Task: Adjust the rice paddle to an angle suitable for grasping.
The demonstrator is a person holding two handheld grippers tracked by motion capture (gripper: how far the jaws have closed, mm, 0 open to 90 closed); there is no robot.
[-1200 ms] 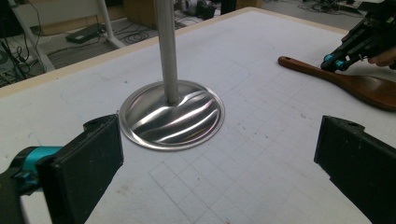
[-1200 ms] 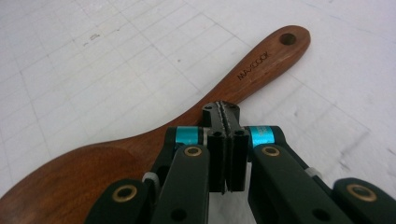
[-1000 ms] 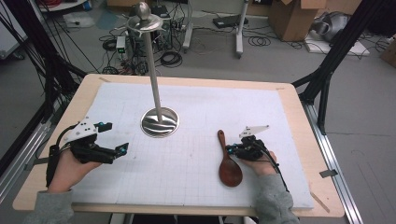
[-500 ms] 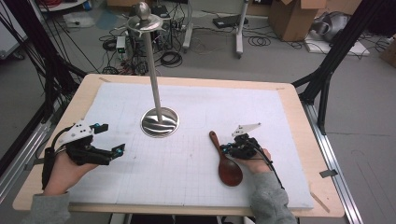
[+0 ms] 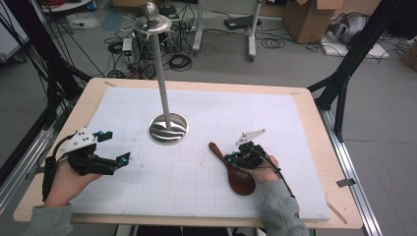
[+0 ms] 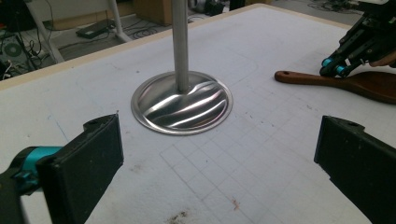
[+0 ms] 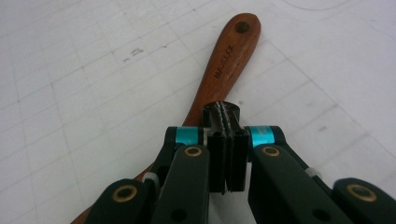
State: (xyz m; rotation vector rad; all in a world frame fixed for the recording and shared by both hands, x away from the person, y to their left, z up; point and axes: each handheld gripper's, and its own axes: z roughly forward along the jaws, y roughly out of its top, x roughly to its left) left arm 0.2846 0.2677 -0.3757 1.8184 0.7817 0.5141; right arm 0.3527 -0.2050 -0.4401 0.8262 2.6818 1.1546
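Spoon [image 5: 235, 170] lies flat near the desk's front edge beneath the right gripper [image 5: 231, 158], jaws pressed together empty; lifting remains, left gripper [image 5: 120, 160] gaping idle.

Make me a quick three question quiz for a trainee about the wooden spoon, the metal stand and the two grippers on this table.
1. True or false: the left gripper has its jaws wide apart with nothing between them.
2. In the right gripper view, how do the right gripper jaws stand relative to the wooden spoon?
A. open, far from it
B. shut, above its handle
C. clamped on its bowl
3. What stands on the white mat between the hands, farther back?

Key:
1. True
2. B
3. The metal stand, a pole on a round base.
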